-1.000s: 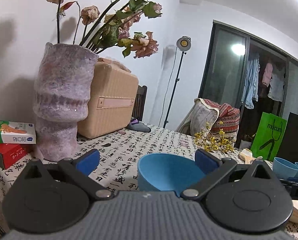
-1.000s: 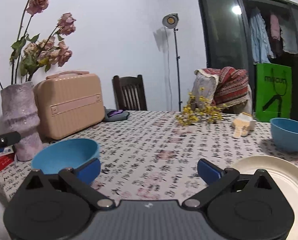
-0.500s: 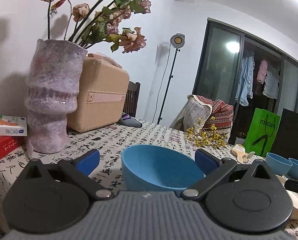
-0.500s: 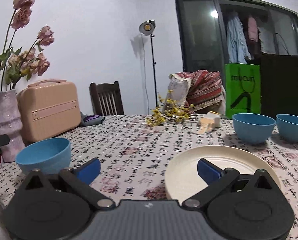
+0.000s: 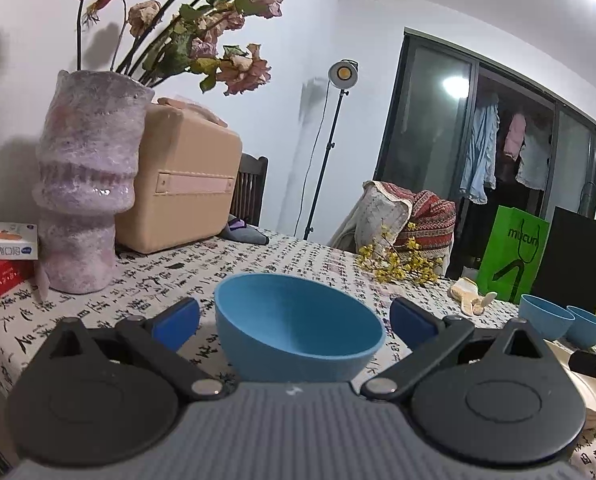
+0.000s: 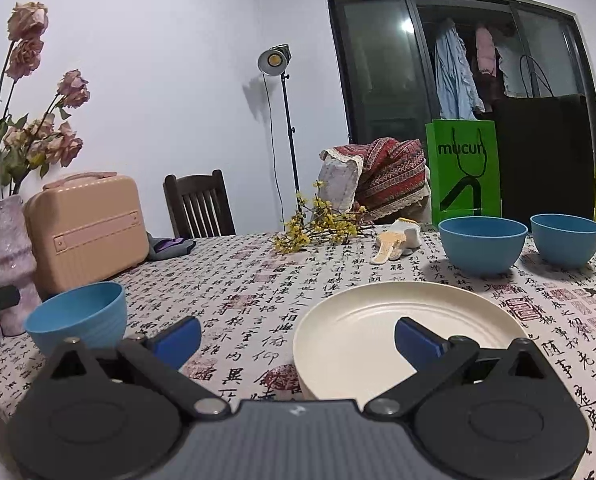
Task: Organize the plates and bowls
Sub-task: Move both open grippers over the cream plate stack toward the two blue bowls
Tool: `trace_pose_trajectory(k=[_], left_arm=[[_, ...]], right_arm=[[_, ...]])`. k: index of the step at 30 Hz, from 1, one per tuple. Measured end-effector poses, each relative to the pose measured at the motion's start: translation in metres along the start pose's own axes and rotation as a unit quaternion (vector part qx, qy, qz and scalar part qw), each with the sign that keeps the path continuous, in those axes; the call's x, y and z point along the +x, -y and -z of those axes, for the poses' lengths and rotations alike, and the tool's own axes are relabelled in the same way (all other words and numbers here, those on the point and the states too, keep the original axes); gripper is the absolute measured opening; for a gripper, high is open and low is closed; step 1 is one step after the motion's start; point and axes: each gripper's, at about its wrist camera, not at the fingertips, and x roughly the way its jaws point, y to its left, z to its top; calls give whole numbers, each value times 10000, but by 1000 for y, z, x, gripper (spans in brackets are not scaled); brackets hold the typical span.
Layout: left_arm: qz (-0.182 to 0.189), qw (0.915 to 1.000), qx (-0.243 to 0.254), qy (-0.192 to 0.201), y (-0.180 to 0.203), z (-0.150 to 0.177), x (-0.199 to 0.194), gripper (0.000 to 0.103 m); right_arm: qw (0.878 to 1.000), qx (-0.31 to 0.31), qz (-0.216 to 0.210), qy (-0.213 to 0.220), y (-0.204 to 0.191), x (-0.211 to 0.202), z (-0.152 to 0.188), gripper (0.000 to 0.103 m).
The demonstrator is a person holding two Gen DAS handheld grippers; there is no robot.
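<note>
A blue bowl [image 5: 298,332] stands on the patterned tablecloth between the open fingers of my left gripper [image 5: 294,322]; it also shows in the right wrist view [image 6: 78,318] at the left. My right gripper [image 6: 298,336] is open, its right finger above the near part of a cream plate [image 6: 398,332], touching nothing. Two more blue bowls [image 6: 483,244] [image 6: 565,239] stand side by side beyond the plate, also seen far right in the left wrist view [image 5: 546,316].
A purple vase [image 5: 86,208] with dried roses and a beige case [image 5: 182,184] stand at the table's left. Red and white boxes [image 5: 2,256], yellow flowers [image 6: 318,224], a brush [image 6: 394,240], a green bag [image 6: 464,172] and a chair [image 6: 200,204] lie around.
Both grippers have swung right. The blue bowl now sits centred between my left fingers, and the cream plate and two far bowls have come into the right wrist view.
</note>
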Motion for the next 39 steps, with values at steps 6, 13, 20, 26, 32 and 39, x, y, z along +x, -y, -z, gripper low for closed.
trace_pose_trajectory(k=[6,13,20,26,32,39], left_arm=[[108,9999,85,-16,11,4,0,103],[187,9997,121,-76,18,8,1,103],[235,9995,147,-130,24,12,0,103],[271,9993,192,-151,29,12,-1,103],[316,9992,215,-137,33,12,-5,103],[360,9989,262,-119,38,10,-9,103]], right_arm=[[10000,1,-27,-22,0,-2,4,103],[10000,80,21,-38,7,-7,9,103],[9999,143,65,-43,13,-12,12,103],[9998,184,68,-25,17,-15,13,103],[9997,229,80,-7,21,-19,13,103],[9996,267,107,71,25,-28,13,103]])
